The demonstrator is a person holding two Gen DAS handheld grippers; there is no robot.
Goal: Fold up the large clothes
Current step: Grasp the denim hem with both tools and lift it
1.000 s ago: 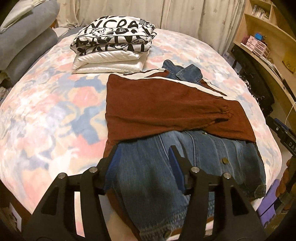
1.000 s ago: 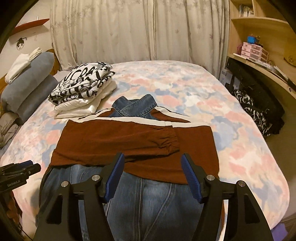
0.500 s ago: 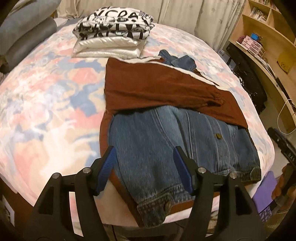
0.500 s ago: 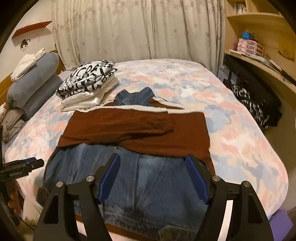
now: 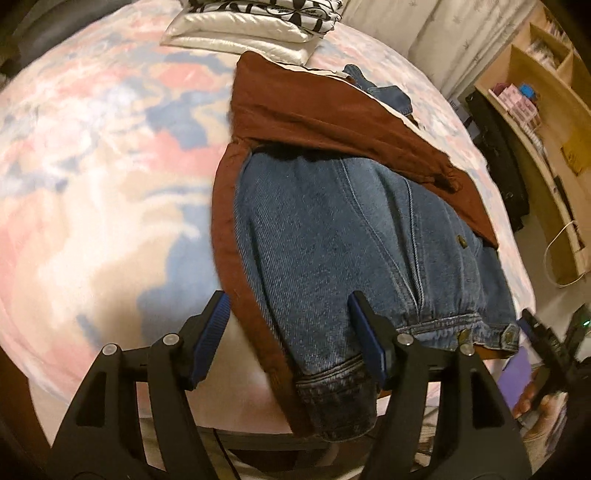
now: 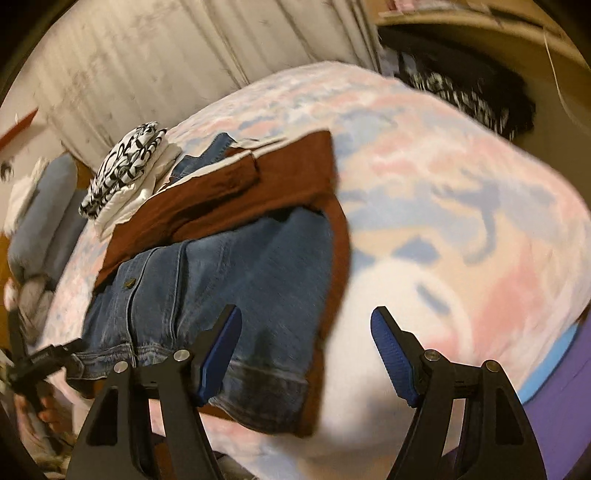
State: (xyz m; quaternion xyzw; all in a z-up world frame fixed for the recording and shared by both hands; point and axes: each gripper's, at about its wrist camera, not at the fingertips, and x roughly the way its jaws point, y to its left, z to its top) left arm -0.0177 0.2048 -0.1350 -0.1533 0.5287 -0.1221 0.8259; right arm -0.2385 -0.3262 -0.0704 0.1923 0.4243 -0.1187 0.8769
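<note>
Left gripper [image 5: 290,328] opening over denim jacket [image 5: 332,236] hem corner

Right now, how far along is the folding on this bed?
Done: a stack of folded clothes sits at the bed's far end. In hand: the denim jacket with brown lining has its upper part folded; the left gripper, jaws opening, and the open right gripper flank its hem corners. Left: fold the hem up and stack it.

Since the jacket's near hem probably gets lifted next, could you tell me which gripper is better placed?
Left, probably. The left gripper is opening astride the denim jacket hem corner, while the right gripper mostly frames bare bedspread.
</note>
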